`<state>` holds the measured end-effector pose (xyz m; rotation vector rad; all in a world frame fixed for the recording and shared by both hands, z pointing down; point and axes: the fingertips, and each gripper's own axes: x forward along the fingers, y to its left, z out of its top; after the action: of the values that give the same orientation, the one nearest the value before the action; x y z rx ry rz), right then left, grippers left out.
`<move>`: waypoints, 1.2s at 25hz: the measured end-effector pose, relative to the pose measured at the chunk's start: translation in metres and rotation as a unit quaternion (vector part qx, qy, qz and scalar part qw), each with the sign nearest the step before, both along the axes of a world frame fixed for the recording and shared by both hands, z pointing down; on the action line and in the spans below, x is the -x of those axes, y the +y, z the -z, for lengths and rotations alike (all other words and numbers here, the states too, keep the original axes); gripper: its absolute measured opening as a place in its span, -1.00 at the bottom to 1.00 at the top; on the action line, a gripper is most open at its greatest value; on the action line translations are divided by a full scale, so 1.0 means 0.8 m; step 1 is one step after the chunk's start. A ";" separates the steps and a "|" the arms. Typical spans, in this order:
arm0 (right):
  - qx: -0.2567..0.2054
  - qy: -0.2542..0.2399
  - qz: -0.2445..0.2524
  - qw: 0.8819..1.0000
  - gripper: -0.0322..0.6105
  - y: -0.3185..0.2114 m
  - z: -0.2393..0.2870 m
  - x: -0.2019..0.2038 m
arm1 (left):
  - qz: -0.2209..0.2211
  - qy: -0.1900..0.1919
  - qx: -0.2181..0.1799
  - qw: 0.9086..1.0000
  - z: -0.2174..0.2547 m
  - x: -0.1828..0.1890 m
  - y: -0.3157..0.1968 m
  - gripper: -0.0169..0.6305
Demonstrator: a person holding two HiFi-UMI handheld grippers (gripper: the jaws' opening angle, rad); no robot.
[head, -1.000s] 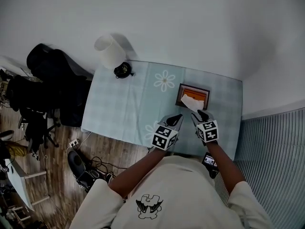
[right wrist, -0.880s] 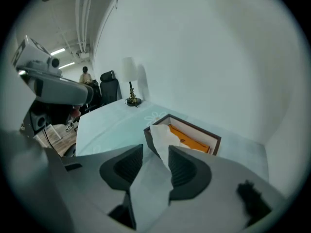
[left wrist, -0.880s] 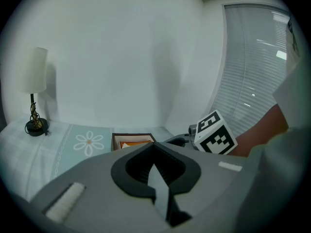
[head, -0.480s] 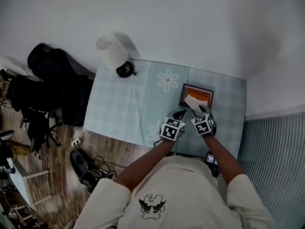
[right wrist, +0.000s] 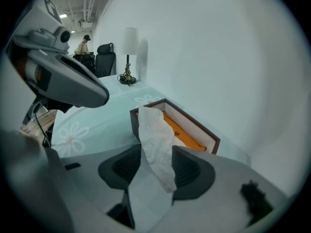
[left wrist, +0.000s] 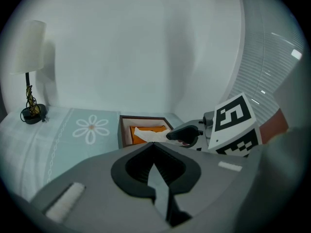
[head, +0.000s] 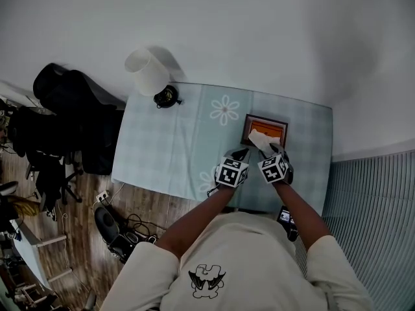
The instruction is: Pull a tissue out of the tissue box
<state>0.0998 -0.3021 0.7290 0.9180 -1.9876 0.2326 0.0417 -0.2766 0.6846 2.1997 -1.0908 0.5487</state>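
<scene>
Diff vs a second ago: both grippers are lower and closer to the tissue box point(head: 246, 129). They were back toward the table's point(head: 139, 167) front edge and now sit just in front of the box.

The right gripper point(head: 275, 150) was short of the tissue point(right wrist: 154, 139) and is now around it. Its jaws have just been opening and stand wide. The tissue lies loose in the gap, pads not pressing on it.

The left gripper point(head: 238, 154) is just off the box's front-left corner, beside the right one. Jaws are together at the tips, nothing between them.

The tissue is rooted in the box's orange-lined opening. Its long axis runs from the box's middle out over the front wall, and the free end points at the right gripper, draped between its jaws.

The box lies flat on the daisy-print cloth point(head: 194, 135), long axis parallel to the wall point(head: 259, 37) behind it. The lamp point(head: 148, 71) is well left of the box.
</scene>
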 end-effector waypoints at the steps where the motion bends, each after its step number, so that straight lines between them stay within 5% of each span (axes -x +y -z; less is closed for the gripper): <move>1: -0.002 0.006 0.000 1.000 -0.31 -0.001 -0.001 -0.001 | -0.001 0.000 0.001 1.000 0.000 -0.001 0.001 -0.92; 4: -0.017 0.018 -0.009 1.000 -0.42 -0.005 0.001 -0.007 | -0.005 0.002 0.002 1.000 0.000 -0.004 0.003 -0.92; 6: -0.025 0.011 -0.014 1.000 -0.85 -0.007 0.007 -0.009 | -0.006 0.002 0.001 1.000 0.001 -0.004 0.004 -0.92; 18: -0.024 -0.026 -0.023 0.999 -0.85 -0.003 0.027 -0.001 | -0.009 0.003 -0.006 1.000 0.008 -0.003 0.001 -0.92; 30: -0.049 -0.128 -0.060 0.989 -0.85 0.025 0.113 -0.004 | -0.002 0.017 -0.043 0.999 0.056 0.013 0.009 -0.92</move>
<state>0.1028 -0.2820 0.6382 1.1179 -2.1959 0.3377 0.0310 -0.2693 0.6399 2.2775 -1.1109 0.4714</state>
